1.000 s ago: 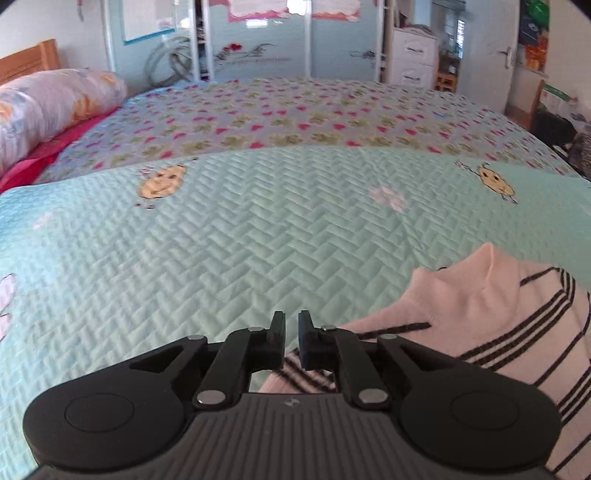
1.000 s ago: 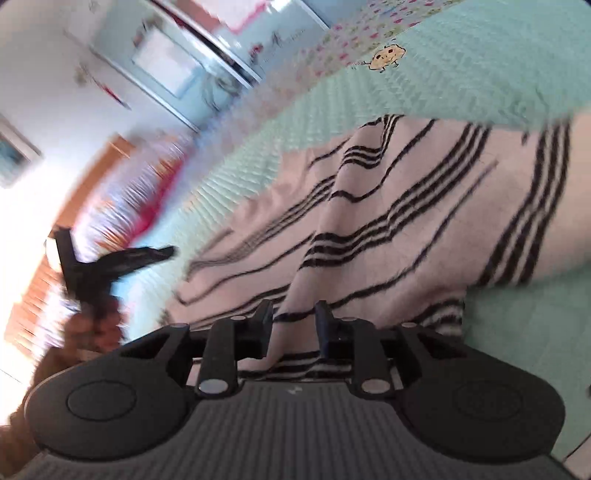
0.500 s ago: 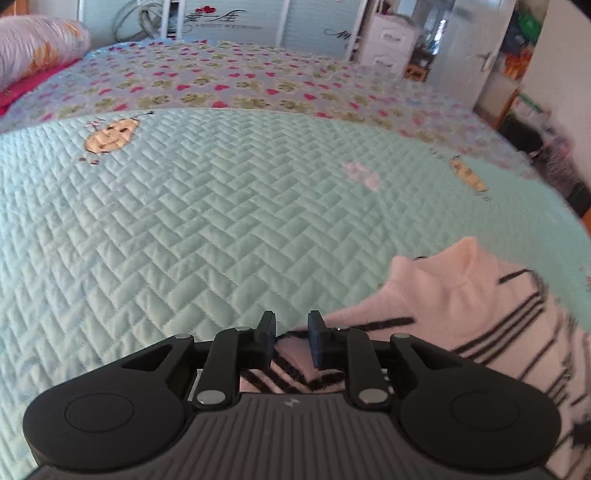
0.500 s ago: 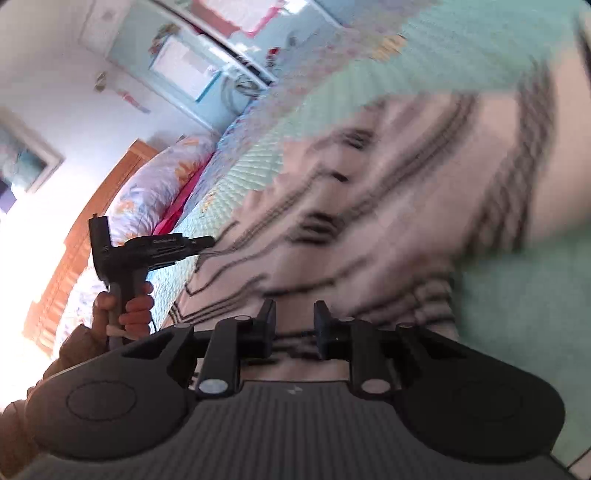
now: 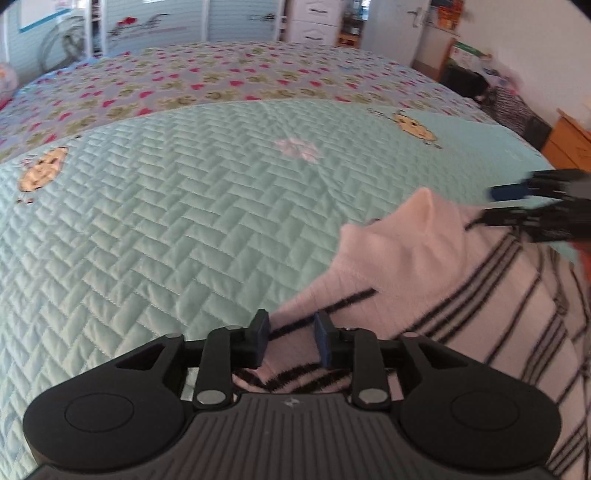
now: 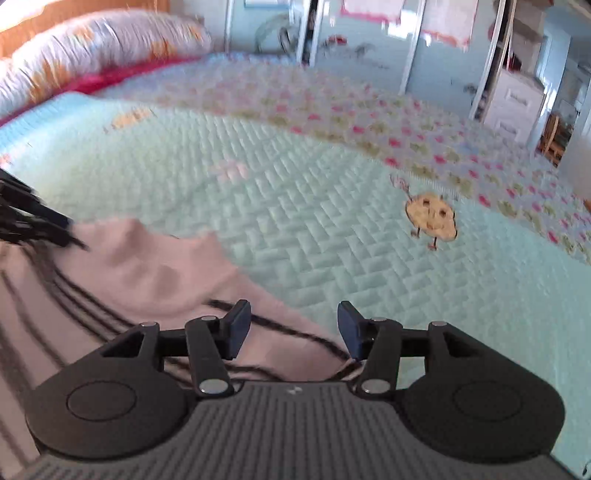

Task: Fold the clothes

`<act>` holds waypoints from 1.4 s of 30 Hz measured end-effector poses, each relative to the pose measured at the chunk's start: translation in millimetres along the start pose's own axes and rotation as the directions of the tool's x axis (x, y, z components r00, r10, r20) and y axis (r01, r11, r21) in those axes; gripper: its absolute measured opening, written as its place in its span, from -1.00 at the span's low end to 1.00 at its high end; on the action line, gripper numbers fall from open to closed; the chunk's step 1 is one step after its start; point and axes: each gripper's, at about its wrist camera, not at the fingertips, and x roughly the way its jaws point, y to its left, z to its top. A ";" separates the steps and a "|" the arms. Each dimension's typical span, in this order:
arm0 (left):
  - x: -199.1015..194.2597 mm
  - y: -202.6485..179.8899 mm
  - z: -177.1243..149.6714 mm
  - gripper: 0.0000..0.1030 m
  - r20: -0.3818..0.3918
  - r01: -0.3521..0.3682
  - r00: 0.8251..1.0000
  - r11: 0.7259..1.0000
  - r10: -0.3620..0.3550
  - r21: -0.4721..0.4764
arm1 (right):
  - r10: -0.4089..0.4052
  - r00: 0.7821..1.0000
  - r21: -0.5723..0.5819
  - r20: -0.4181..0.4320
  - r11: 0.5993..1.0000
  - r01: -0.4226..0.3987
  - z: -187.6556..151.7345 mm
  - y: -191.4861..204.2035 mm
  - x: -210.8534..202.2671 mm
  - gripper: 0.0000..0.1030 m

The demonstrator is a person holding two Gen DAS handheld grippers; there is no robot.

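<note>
A pink sweater with black stripes [image 5: 424, 266] lies on the teal quilted bedspread [image 5: 184, 221], its collar end pointing up the bed. My left gripper [image 5: 290, 332] hangs just over the sweater's near left edge, fingers parted, striped cloth lying loose between and under them. In the right wrist view the sweater [image 6: 155, 273] fills the lower left. My right gripper [image 6: 293, 325] is wide open above its right edge, holding nothing. The right gripper [image 5: 535, 210] also shows blurred at the far right of the left wrist view. The left gripper [image 6: 29, 218] shows at the left edge of the right wrist view.
A floral pillow [image 6: 92, 48] and wooden headboard are at the bed's far left. Wardrobe doors [image 5: 166, 26], a white drawer unit [image 5: 314, 26] and a door [image 5: 399, 29] stand beyond the bed. Wooden furniture [image 5: 569, 140] sits past the right edge.
Both grippers have opened and let go of the sweater, which now lies on the bed. The right gripper has swung round from a tilted view to level, facing up the bed.
</note>
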 end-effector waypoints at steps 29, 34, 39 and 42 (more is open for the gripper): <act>-19.0 -74.2 -14.5 -0.97 0.137 -0.417 0.905 0.902 0.402 0.108 | -0.263 0.956 -0.231 0.130 0.930 0.287 -45.0 83.4 -32.3 -0.89; -15.0 -63.9 -17.1 -0.98 0.103 -0.290 0.954 0.953 0.281 0.083 | -0.269 0.949 -0.193 0.162 0.935 0.298 -44.6 76.7 -42.9 -0.90; -7.8 -32.7 -22.1 -0.94 0.052 -0.171 0.984 0.985 0.172 -0.024 | -0.264 0.953 -0.183 0.146 0.940 0.289 -49.6 72.1 -37.4 -0.90; -17.0 -26.9 -25.0 -0.88 0.057 -0.093 0.994 0.995 0.096 -0.043 | -0.253 0.960 -0.175 0.123 0.946 0.272 -53.2 70.6 -32.0 -0.89</act>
